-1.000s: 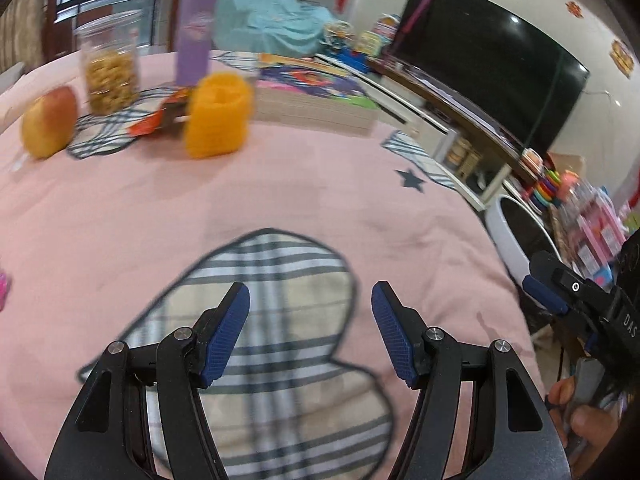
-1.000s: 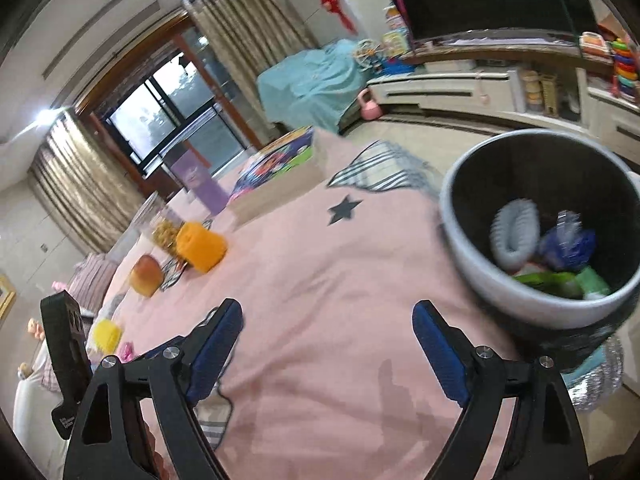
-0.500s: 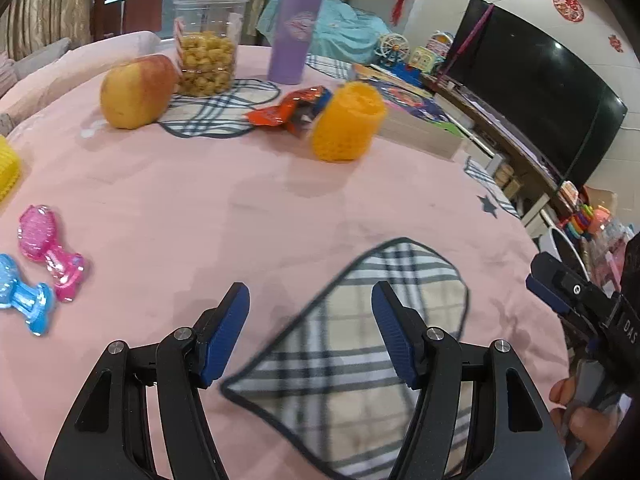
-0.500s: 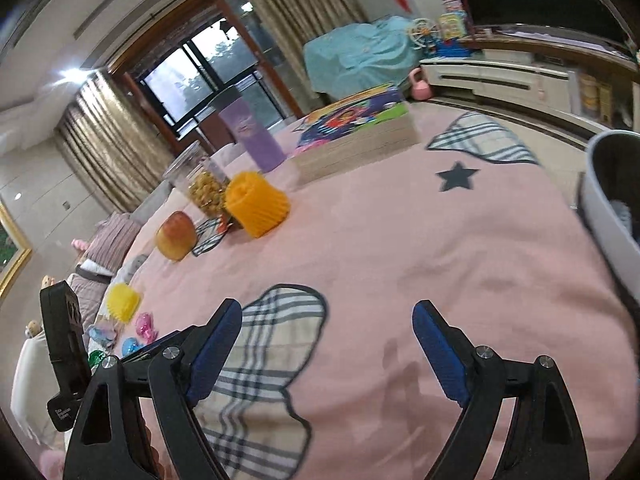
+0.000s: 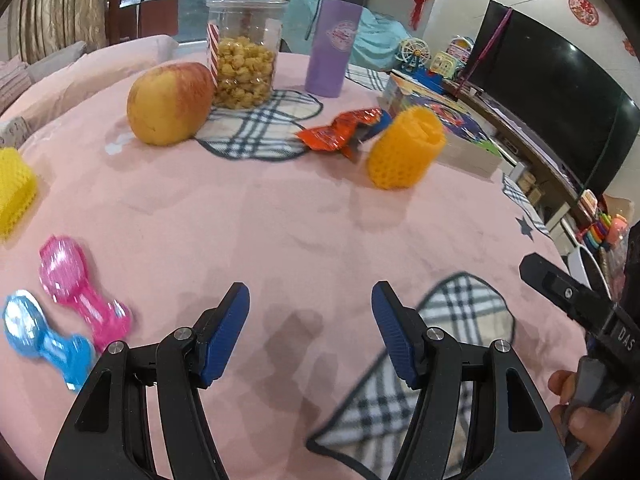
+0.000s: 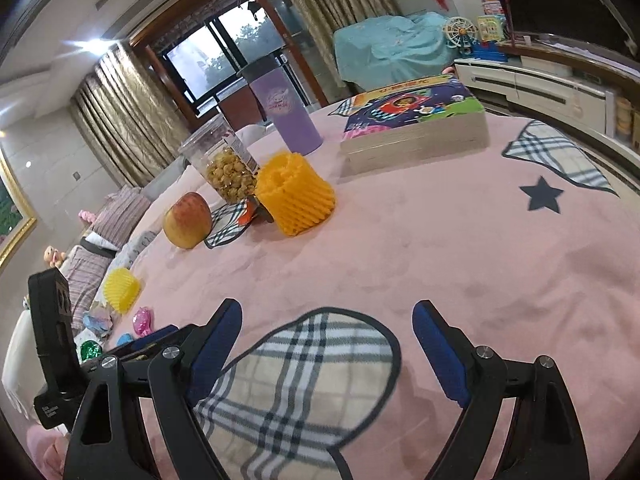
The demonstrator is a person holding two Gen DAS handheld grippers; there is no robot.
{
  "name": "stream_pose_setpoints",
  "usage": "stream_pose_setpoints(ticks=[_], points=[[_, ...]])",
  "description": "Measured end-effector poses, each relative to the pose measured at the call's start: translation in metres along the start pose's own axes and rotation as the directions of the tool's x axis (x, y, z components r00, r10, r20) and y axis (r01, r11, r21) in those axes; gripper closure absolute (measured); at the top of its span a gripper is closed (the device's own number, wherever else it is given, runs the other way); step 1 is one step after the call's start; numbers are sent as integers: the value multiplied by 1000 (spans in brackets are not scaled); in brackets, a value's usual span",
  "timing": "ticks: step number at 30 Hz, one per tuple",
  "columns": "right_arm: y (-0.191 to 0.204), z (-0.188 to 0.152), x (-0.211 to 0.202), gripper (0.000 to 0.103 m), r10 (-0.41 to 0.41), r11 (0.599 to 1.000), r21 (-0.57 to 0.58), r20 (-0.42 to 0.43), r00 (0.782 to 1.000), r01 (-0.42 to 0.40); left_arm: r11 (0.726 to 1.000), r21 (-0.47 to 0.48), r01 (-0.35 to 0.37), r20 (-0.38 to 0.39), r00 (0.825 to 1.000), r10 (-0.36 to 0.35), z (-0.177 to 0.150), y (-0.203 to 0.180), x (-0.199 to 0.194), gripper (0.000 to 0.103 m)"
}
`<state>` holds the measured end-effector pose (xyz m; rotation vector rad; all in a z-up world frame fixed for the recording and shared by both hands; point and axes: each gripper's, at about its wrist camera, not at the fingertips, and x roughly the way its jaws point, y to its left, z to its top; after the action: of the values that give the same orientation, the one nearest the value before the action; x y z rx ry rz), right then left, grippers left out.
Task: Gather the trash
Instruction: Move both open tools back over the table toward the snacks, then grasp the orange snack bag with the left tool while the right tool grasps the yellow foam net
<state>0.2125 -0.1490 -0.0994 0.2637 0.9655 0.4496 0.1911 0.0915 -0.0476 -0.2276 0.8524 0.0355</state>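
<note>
On the pink-covered worktop [image 5: 304,216], left wrist view: the left hand-held gripper [image 5: 310,312] hangs over bare cloth, jaws apart, nothing between them. Ahead lie an orange foam net [image 5: 406,148] and, just beside it, a red snack wrapper [image 5: 340,130]. Farther back stand an apple [image 5: 170,102], a popcorn jar [image 5: 244,52] and a purple tumbler [image 5: 332,42]. A yellow foam net [image 5: 14,190] sits at the left edge, near pink [image 5: 76,284] and blue [image 5: 40,336] plastic scoops. A television [image 5: 556,92] fills the right wall. The cloth between gripper and wrapper is open.

Right wrist view: the right hand-held gripper [image 6: 328,332] hovers wide open and empty above a plaid patch [image 6: 304,380]. The orange net [image 6: 296,196] stands mid-worktop, the wrapper mostly hidden behind it. A picture book [image 6: 416,120] lies toward the far edge, curtains [image 6: 120,120] and a window [image 6: 216,60] beyond.
</note>
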Motion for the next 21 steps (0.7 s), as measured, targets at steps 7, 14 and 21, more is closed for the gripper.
stream_pose_setpoints(ticks=[7, 14, 21], points=[[5, 10, 23, 14, 16, 1000, -24, -17, 1000, -17, 1000, 7, -11, 3, 1000, 11, 24, 10, 17, 38], [6, 27, 44, 14, 9, 1000, -21, -37, 999, -9, 999, 48, -11, -4, 1000, 11, 50, 10, 40, 38], [14, 45, 60, 14, 5, 999, -40, -27, 1000, -7, 995, 96, 0, 2, 1000, 0, 77, 4, 63, 38]])
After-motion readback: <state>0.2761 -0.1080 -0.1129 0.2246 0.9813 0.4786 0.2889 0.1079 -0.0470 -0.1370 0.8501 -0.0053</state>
